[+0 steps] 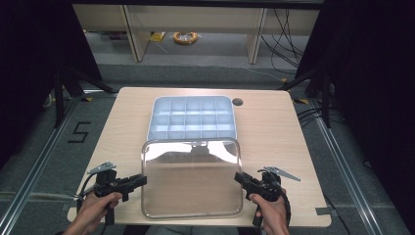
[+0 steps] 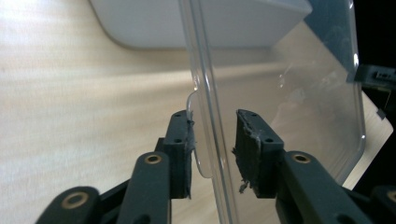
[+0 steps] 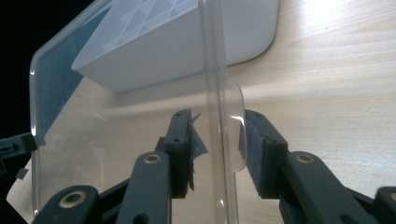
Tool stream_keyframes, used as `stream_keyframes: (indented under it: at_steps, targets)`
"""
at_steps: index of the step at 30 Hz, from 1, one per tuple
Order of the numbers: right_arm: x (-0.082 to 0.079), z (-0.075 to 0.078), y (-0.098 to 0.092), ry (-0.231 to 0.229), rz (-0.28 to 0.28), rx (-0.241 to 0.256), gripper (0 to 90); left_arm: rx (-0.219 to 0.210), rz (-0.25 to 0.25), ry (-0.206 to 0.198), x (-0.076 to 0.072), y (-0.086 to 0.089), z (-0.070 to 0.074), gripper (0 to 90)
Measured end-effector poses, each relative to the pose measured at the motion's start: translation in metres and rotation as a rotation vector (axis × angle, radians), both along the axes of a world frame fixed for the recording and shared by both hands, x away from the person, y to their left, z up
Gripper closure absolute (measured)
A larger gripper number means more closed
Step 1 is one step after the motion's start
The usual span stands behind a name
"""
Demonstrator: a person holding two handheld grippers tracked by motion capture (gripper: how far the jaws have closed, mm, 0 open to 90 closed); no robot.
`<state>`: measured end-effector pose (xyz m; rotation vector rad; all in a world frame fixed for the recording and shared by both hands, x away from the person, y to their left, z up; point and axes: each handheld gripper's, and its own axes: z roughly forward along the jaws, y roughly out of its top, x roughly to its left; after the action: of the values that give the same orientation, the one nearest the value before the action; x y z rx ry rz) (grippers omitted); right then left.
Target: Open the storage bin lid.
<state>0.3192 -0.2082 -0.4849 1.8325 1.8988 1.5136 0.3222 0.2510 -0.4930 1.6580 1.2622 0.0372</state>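
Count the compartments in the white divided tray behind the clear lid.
15, in three rows of five across the white tray at the table's middle. The front row sits right behind the clear lid, whose raised far edge may hide part of it.

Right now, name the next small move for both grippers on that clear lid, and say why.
Probably close both at once. The left gripper and right gripper each straddle an edge of the clear lid with gaps showing, so neither grips it yet; the compartment tray waits behind.
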Motion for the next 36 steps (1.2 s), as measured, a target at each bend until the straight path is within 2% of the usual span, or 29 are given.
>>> stream_keyframes:
  at_steps: [1, 2, 3, 4, 9, 10, 12, 15, 16, 19, 20, 22, 23, 24, 26, 28, 31, 32, 33, 36]
  targets:
    - [0.0, 0.0, 0.0, 0.0, 0.0, 0.0, 65.2, 0.0, 0.0, 0.0, 0.0, 0.0, 0.0, 65.3]
    - [0.0, -0.001, 0.003, 0.02, -0.002, 0.007, 65.1, 0.01, -0.006, 0.008, 0.001, 0.001, -0.003, 65.0]
    - [0.001, -0.004, 0.0, -0.009, 0.016, -0.03, 65.0, 0.01, -0.006, 0.015, 0.001, 0.0, -0.003, 64.7]
    - [0.001, -0.005, 0.001, -0.001, 0.015, -0.034, 65.0, 0.011, -0.006, 0.016, 0.001, 0.0, -0.004, 64.5]
    - [0.002, -0.01, 0.002, 0.019, 0.014, -0.038, 64.6, 0.011, 0.002, 0.011, 0.001, -0.001, -0.005, 64.1]
    - [0.002, -0.011, 0.002, 0.025, 0.018, -0.039, 64.2, 0.024, -0.011, 0.023, 0.002, 0.001, -0.006, 63.8]
    - [0.002, -0.012, 0.003, 0.026, 0.018, -0.049, 64.1, 0.017, -0.017, 0.033, 0.003, 0.002, -0.008, 63.5]
    - [0.001, -0.012, 0.004, 0.041, 0.02, -0.035, 63.9, 0.011, -0.01, 0.037, 0.003, 0.002, -0.009, 63.1]
    - [0.002, -0.014, 0.004, 0.037, 0.021, -0.051, 63.5, 0.017, -0.015, 0.04, 0.004, 0.002, -0.009, 63.0]
    - [0.002, -0.014, 0.005, 0.042, 0.015, -0.05, 63.3, 0.021, -0.02, 0.043, 0.004, 0.002, -0.009, 62.7]
    - [0.001, -0.014, 0.006, 0.057, 0.018, -0.038, 63.1, 0.029, -0.014, 0.042, 0.003, 0.001, -0.009, 62.6]
    - [0.002, -0.015, 0.005, 0.036, 0.025, -0.062, 62.9, 0.029, -0.012, 0.037, 0.003, 0.001, -0.01, 62.5]
    - [0.002, -0.015, 0.005, 0.036, 0.025, -0.062, 62.9, 0.029, -0.012, 0.037, 0.003, 0.001, -0.01, 62.4]
    - [-0.001, -0.013, 0.007, 0.062, 0.01, -0.044, 62.7, 0.026, -0.024, 0.042, 0.002, 0.001, -0.009, 62.4]
    - [-0.001, -0.015, 0.006, 0.038, 0.02, -0.068, 62.4, 0.028, -0.015, 0.032, 0.001, 0.0, -0.009, 62.4]
    - [-0.003, -0.015, 0.005, 0.04, 0.024, -0.077, 61.8, 0.032, -0.038, 0.045, 0.0, 0.0, -0.009, 62.3]
    - [-0.004, -0.016, 0.004, 0.049, 0.022, -0.076, 61.6, 0.034, -0.036, 0.04, -0.001, -0.001, -0.011, 61.7]
    - [-0.008, -0.013, 0.009, 0.123, -0.012, -0.023, 61.3, 0.041, -0.052, 0.051, -0.001, -0.001, -0.011, 61.4]
    - [-0.005, -0.018, 0.005, 0.051, 0.018, -0.076, 61.2, 0.041, -0.052, 0.051, -0.001, -0.001, -0.011, 61.2]
    - [-0.005, -0.018, 0.004, 0.063, 0.027, -0.067, 61.0, 0.042, -0.056, 0.06, 0.0, 0.0, -0.013, 60.9]
